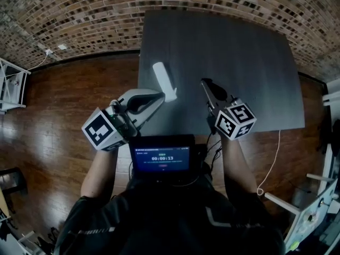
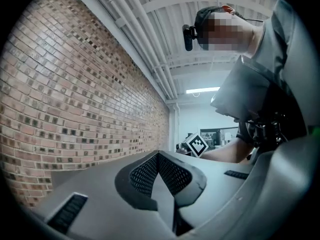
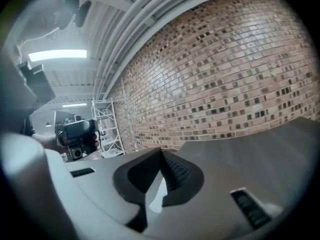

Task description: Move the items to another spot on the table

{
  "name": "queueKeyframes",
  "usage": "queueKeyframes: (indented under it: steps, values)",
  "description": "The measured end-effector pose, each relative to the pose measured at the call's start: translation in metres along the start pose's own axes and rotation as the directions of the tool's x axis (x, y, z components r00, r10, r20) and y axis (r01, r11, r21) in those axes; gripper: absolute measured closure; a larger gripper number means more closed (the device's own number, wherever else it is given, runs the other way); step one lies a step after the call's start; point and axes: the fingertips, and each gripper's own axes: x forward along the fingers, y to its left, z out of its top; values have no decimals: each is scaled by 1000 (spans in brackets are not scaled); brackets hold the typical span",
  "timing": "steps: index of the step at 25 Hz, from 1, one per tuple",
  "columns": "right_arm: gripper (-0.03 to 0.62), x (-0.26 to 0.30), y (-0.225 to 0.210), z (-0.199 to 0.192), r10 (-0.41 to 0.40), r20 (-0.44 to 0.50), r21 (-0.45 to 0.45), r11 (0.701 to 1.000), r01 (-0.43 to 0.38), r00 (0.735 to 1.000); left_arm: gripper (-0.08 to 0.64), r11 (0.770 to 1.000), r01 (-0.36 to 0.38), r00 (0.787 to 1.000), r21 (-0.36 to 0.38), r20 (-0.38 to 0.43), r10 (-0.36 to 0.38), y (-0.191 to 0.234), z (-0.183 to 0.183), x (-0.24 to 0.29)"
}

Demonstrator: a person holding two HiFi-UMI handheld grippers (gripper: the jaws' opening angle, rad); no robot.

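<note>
A white tube-shaped item (image 1: pixel 164 79) lies on the dark grey table (image 1: pixel 249 73), near its front left part. My left gripper (image 1: pixel 159 95) sits just in front of and to the left of the item's near end, tilted on its side. In the left gripper view its jaws (image 2: pixel 159 154) are shut with nothing between them. My right gripper (image 1: pixel 205 83) hovers over the table to the right of the item, apart from it. Its jaws (image 3: pixel 161 151) are shut and empty. The white item shows in neither gripper view.
A small screen (image 1: pixel 162 158) showing a timer sits at the person's chest by the table's front edge. A white cable (image 1: pixel 273 161) hangs off the front right. A brick wall (image 1: pixel 106 15) runs behind the table and a white rack (image 1: pixel 10 86) stands at the left.
</note>
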Motion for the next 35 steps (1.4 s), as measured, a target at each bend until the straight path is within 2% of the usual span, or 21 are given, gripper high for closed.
queueKeyframes:
  steps: [8, 15, 21, 27, 35]
  values:
    - [589, -96, -16, 10, 107, 33, -54, 993, -105, 994, 568, 996, -69, 998, 56, -5, 69, -72, 3, 59]
    - [591, -165, -28, 15, 213, 43, -127, 970, -206, 976, 568, 987, -135, 990, 82, -18, 137, -131, -6, 104]
    - [591, -205, -27, 13, 274, 41, -163, 950, -264, 961, 568, 974, -198, 980, 112, -13, 201, -171, -9, 123]
    - [592, -224, -21, 23, 264, 60, -180, 952, -249, 963, 568, 967, -217, 976, 131, 5, 218, -189, 9, 122]
    - [592, -208, 23, 29, 237, 69, -172, 960, -222, 969, 568, 973, -185, 983, 136, 17, 185, -184, 28, 75]
